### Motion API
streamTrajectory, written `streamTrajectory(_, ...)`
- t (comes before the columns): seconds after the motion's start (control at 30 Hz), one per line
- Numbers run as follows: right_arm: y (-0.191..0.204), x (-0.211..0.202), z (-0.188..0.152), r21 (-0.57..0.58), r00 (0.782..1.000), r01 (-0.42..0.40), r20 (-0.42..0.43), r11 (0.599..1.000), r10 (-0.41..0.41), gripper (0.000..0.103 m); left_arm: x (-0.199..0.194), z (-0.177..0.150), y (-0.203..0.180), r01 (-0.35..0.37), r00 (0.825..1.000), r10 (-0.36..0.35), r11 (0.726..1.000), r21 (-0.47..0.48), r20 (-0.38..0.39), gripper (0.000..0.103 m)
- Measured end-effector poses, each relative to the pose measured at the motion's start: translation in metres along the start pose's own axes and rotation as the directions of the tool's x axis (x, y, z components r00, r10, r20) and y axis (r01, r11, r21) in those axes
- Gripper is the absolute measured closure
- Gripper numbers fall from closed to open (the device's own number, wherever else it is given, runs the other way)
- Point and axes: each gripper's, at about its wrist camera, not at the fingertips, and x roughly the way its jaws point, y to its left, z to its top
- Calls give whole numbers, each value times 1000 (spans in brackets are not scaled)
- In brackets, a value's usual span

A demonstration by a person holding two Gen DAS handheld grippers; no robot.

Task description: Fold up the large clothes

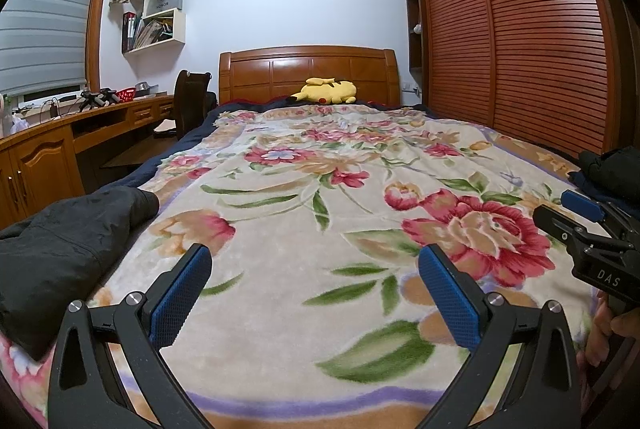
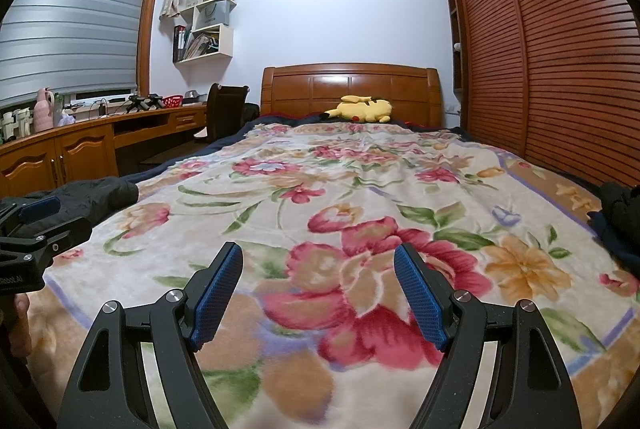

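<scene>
My left hand-held gripper (image 1: pixel 316 293) and right hand-held gripper (image 2: pixel 318 293): both released, jaws wide, nothing between them, held over the near end of the floral blanket (image 1: pixel 320 189) on the bed. Clothes: black jacket (image 1: pixel 60 249) bunched at the bed's left edge; darker heap (image 2: pixel 620 213) at the right edge. Beyond: yellow plush (image 1: pixel 326 91) by the headboard (image 1: pixel 308 69), counter (image 1: pixel 60 125) left, wardrobe (image 1: pixel 520 29) right.

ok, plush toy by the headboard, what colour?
Yellow, with a small red spot; the plush toy shows best in the right wrist view.
</scene>
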Motion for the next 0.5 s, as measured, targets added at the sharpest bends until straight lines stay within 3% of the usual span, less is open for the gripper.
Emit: streamTrajectory(0.5, -2, 0, 0, 2, 1000, 0, 2, 1000, 0, 23, -1, 1, 0, -1, 1000, 1, 1000, 0, 3, 0)
